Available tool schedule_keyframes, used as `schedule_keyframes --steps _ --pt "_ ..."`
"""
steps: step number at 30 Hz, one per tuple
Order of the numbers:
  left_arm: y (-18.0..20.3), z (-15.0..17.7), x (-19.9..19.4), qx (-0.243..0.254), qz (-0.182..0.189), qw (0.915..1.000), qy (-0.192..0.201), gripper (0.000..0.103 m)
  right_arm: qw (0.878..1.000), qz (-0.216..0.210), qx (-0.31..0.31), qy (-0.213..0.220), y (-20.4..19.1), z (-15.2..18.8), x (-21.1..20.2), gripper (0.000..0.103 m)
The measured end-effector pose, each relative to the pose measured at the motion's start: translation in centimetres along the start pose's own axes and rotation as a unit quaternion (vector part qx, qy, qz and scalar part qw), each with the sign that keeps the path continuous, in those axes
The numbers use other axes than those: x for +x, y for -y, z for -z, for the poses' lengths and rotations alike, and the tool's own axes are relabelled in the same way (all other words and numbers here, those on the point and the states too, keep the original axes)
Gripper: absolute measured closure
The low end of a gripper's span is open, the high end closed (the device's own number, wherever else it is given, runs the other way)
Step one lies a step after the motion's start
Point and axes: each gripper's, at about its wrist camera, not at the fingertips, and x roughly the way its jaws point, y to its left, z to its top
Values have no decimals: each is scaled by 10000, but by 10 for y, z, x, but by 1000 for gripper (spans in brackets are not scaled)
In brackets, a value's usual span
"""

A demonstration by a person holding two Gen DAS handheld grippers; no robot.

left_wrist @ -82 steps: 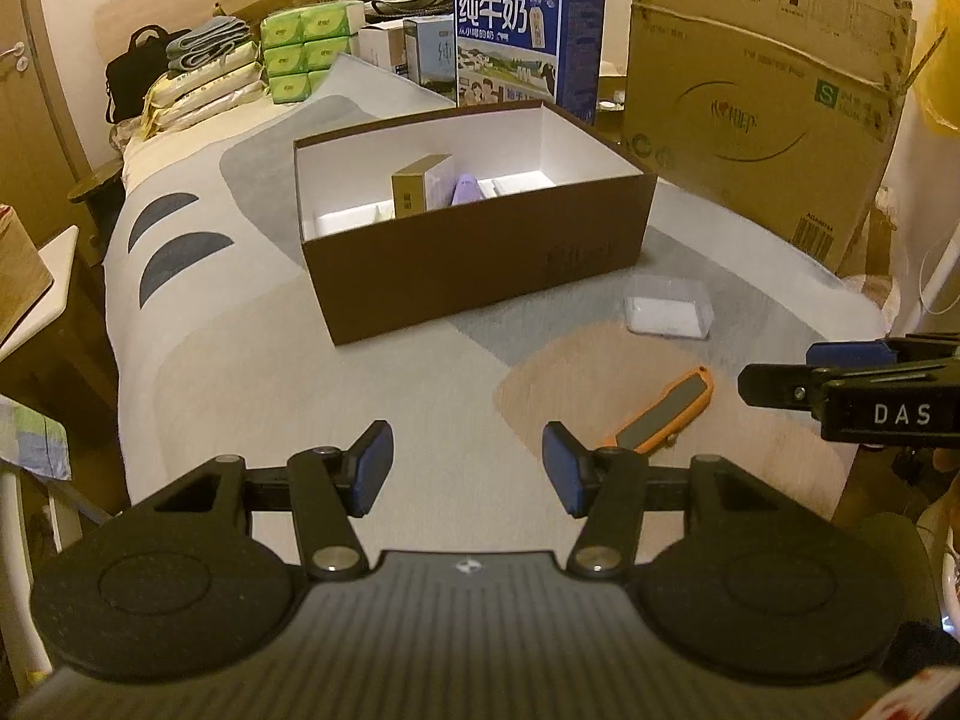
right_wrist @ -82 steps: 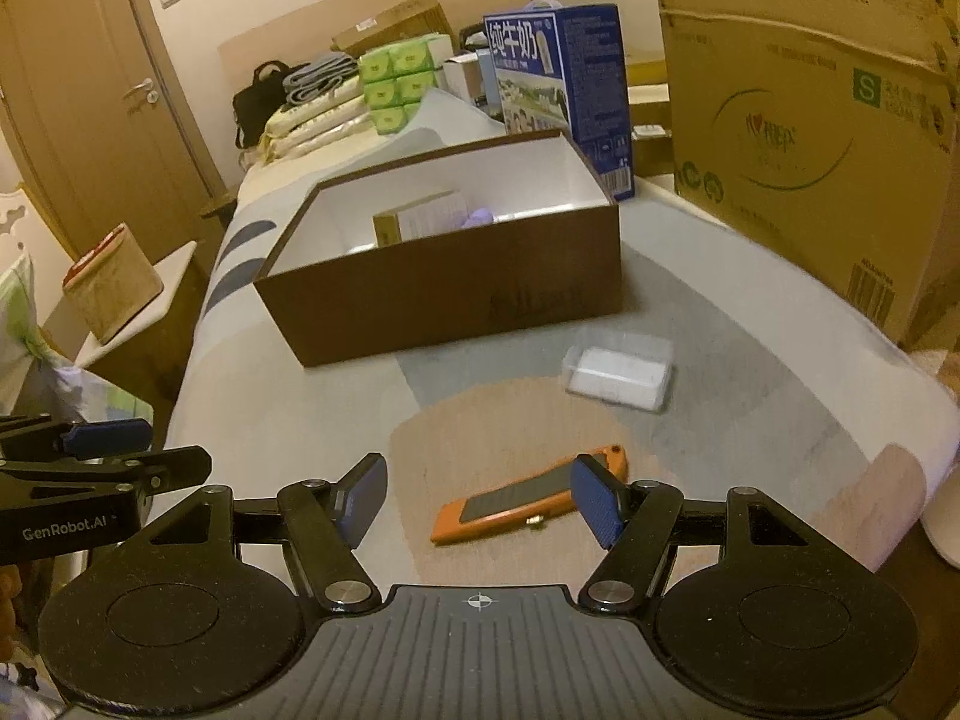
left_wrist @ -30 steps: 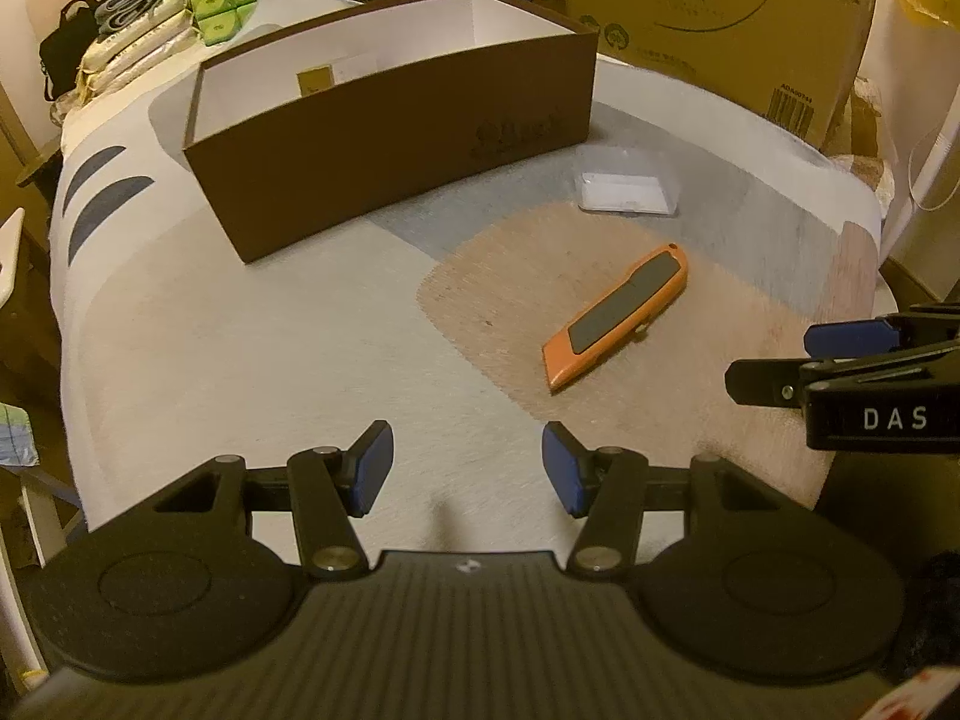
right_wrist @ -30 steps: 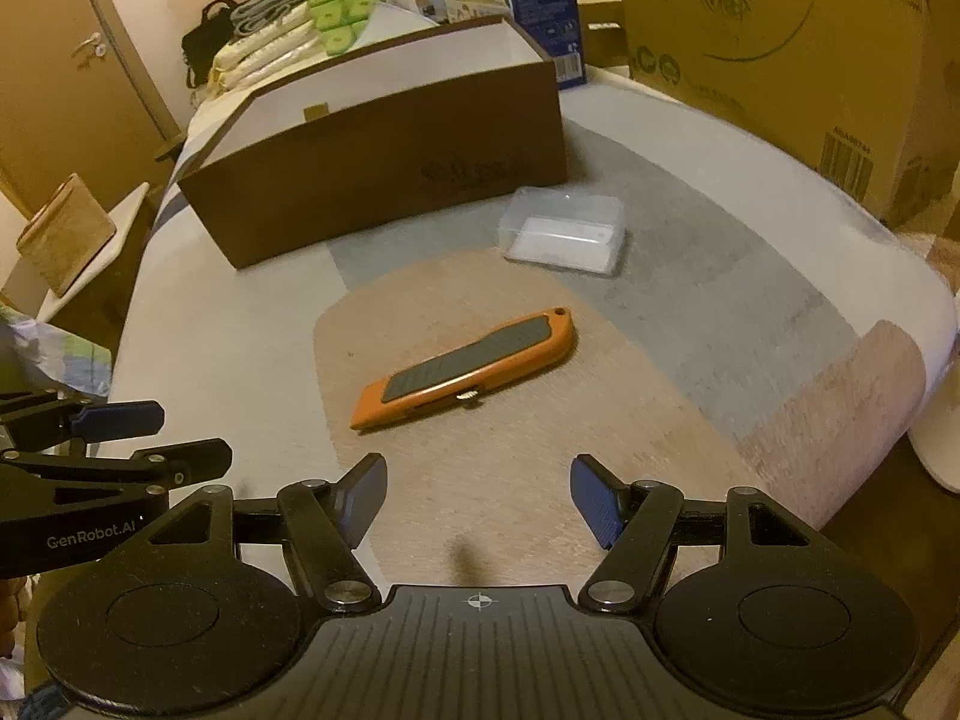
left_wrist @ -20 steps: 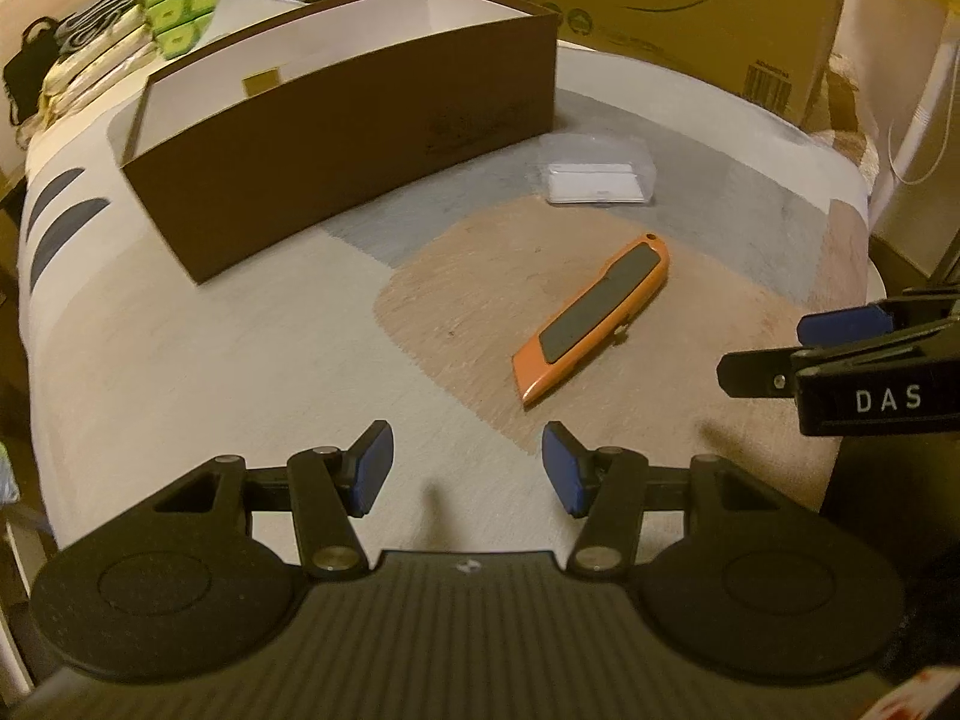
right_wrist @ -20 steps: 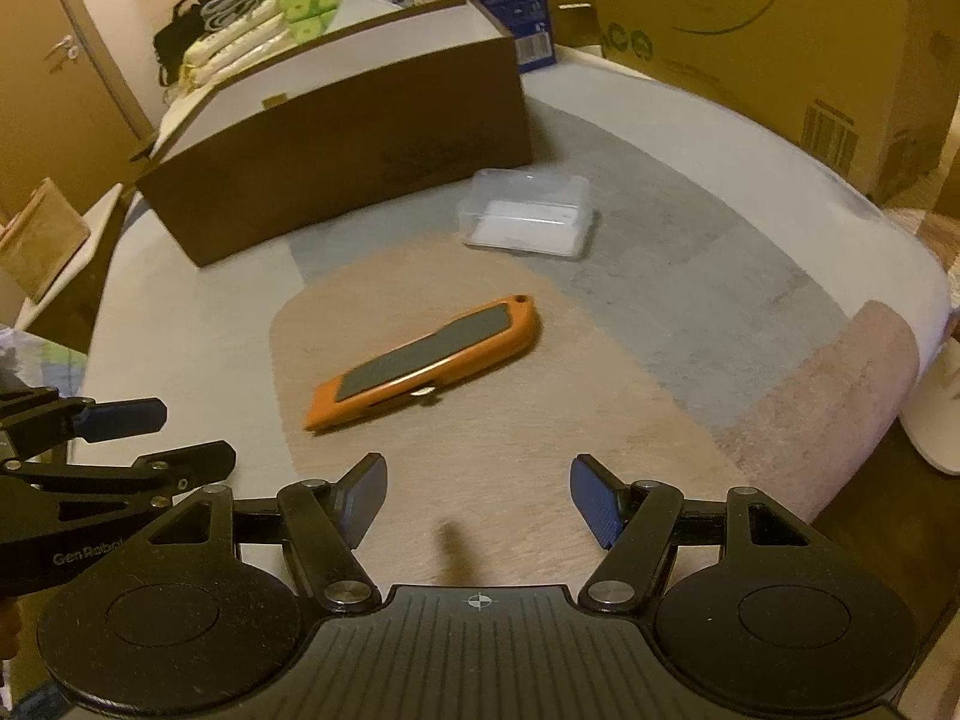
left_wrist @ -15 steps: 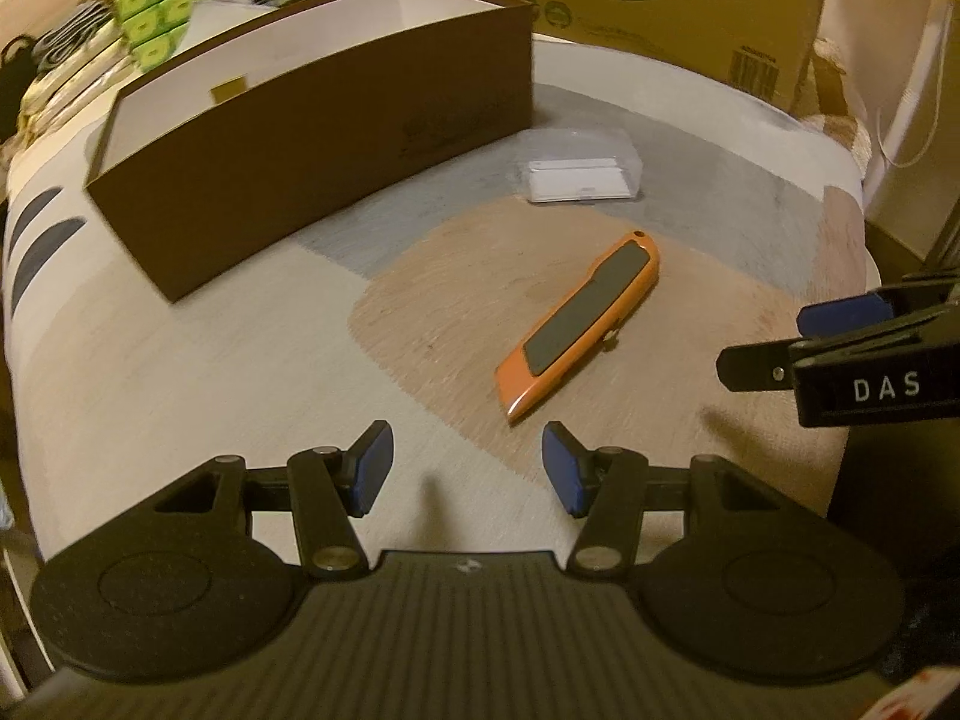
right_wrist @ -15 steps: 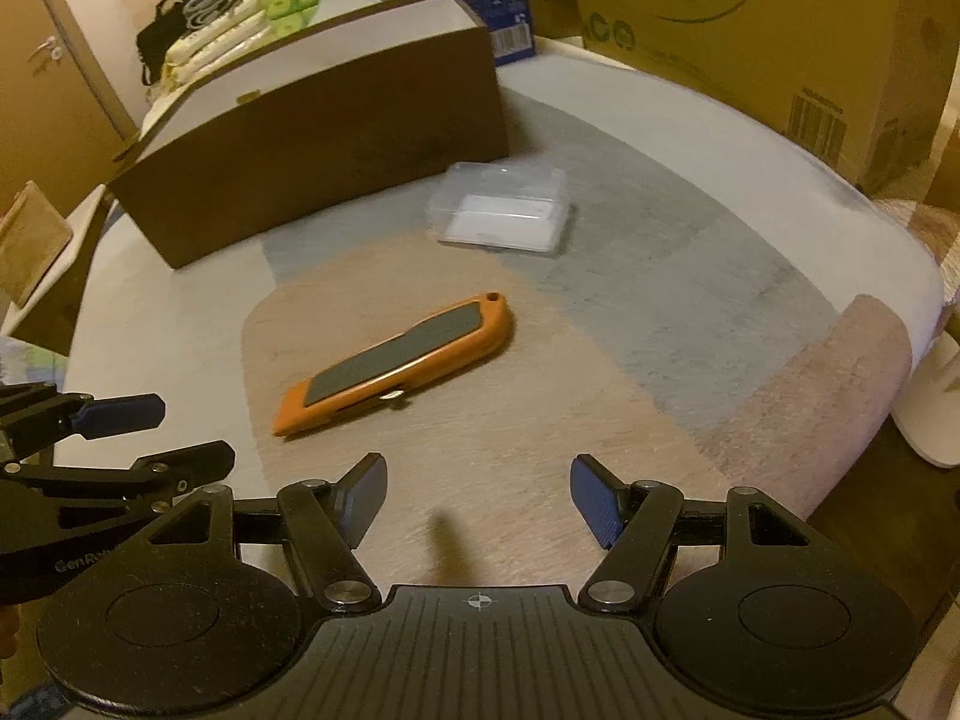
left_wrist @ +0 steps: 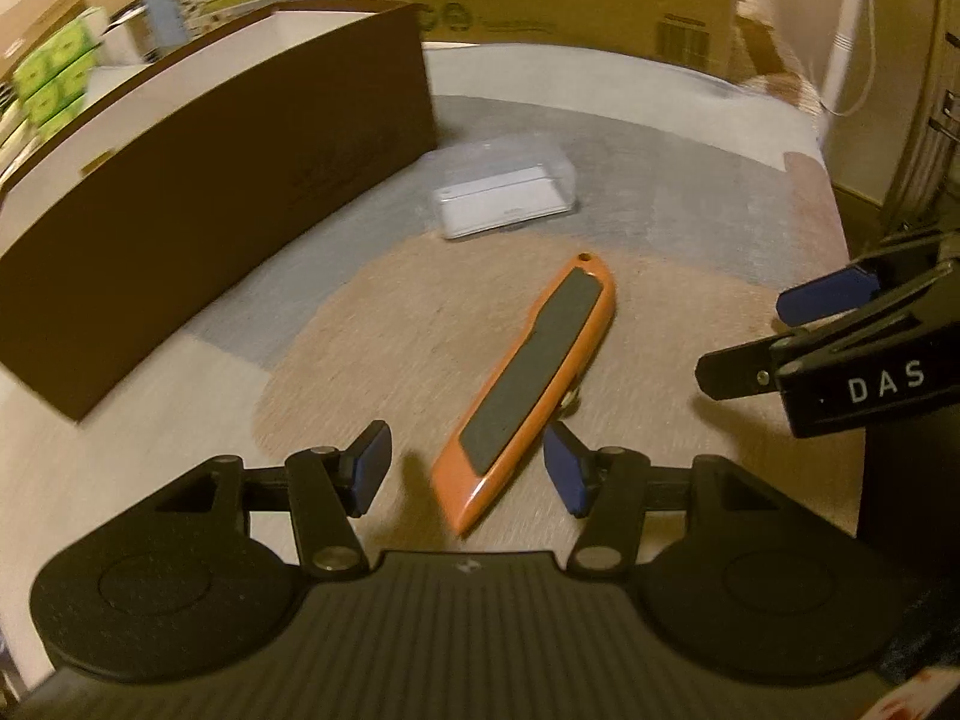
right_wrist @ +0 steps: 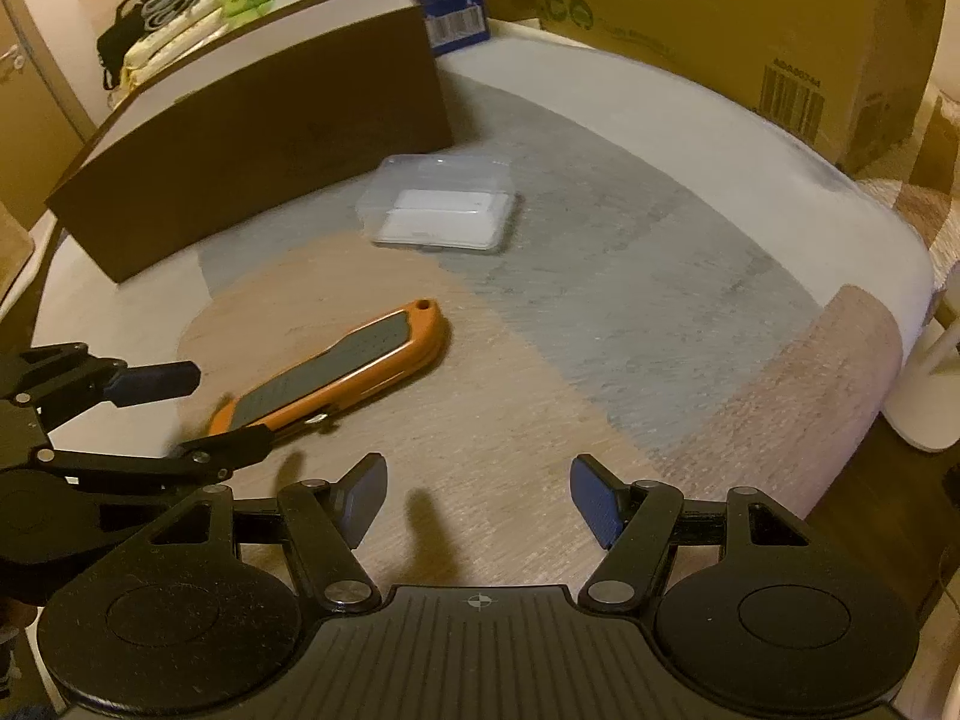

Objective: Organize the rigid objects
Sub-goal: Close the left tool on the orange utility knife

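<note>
The left gripper (left_wrist: 465, 471) hangs over a patterned bedcover (left_wrist: 180, 420), its jaws opening, with the near tip of an orange utility knife (left_wrist: 531, 387) lying between the blue pads (left_wrist: 372, 468) but touched by neither. The knife lies flat and slants away to the upper right. Beyond its far end sits a clear plastic case (left_wrist: 504, 195), apart from the knife and near a long brown cardboard box (left_wrist: 210, 198) with a white inside. The right gripper (left_wrist: 840, 330) reaches in from the right edge.
</note>
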Motion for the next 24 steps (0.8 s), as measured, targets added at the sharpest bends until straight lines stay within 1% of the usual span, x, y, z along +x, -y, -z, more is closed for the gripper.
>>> schedule_keyframes --steps 8,11,12,13,15,17,21,24 --pt "0 -7 22 218 397 9990 -37 51 9999 83 102 -39 9 -2 5 38" --pt "1 -6 23 290 525 9982 10 56 9998 108 133 -70 11 -1 5 38" --pt "1 -6 23 273 572 9980 17 61 9998 111 144 -81 11 -1 6 38" --pt "0 -5 22 234 638 9977 32 61 9998 112 148 -86 11 -1 6 38" --pt "-1 -3 20 247 653 9975 70 64 9998 114 135 -89 9 -3 7 38" --pt "-1 0 18 288 620 9976 105 72 9998 100 122 -90 8 -3 7 38" --pt "-7 5 13 116 639 9978 136 75 9999 77 77 -90 5 -4 7 38" --pt "-11 11 7 -8 488 9987 144 75 9999 53 47 -79 3 -4 6 38"
